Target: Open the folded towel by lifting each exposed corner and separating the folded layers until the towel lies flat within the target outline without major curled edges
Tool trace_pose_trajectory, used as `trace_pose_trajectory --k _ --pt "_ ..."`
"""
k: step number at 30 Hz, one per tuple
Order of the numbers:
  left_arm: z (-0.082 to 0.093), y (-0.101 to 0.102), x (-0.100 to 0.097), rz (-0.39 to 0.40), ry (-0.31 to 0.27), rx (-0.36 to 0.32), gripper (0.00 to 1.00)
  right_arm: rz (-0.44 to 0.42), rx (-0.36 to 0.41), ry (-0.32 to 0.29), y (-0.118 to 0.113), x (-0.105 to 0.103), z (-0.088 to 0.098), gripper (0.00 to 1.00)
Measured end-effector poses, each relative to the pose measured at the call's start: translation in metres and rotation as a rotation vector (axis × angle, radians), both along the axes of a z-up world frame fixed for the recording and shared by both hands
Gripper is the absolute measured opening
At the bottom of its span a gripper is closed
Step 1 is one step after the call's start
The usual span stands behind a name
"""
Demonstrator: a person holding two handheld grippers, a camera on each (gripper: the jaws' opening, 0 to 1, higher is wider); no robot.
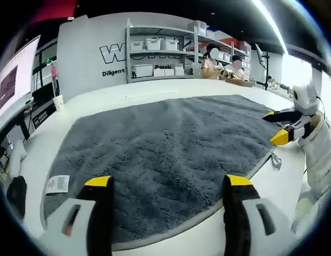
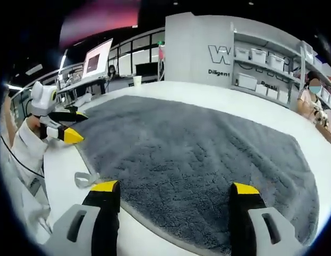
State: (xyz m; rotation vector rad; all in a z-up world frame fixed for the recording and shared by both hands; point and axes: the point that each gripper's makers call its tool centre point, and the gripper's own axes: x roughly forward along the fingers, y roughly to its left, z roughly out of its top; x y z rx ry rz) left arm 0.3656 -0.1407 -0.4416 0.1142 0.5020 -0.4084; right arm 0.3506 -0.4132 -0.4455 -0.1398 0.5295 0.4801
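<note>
White desk (image 1: 155, 90) carries the whole thing, and the grey towel (image 1: 171, 154) already looks spread flat across it, its long axis running between the two sides where the tongs sit. Left tongs (image 1: 168, 184) hang over one edge, jaws wide apart, holding nothing. Right tongs (image 2: 176, 191) are over the opposite edge, also gaping and empty (a little hanging loop (image 2: 84, 179) sticks out there). Near the left edge there's a care label (image 1: 57, 184). Probably just edge-smoothing left, either hand equally close.

A grey, fluffy towel (image 1: 171, 154) is spread open and flat, its white label (image 1: 57, 184) seen at the near-left corner.
</note>
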Motion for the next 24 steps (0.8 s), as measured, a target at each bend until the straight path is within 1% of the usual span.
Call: trace_pose_trajectory --k 12,24 --pt "0.0 0.0002 -0.0011 -0.004 0.006 0.002 0.82 0.011 0.001 -0.005 0.0005 -0.0025 -0.0001 0.86" --pt "-0.0001 0.0 -0.0039 -0.01 0.007 0.003 0.82 0.0 0.006 -0.011 0.0001 -0.0055 -0.0001 0.86"
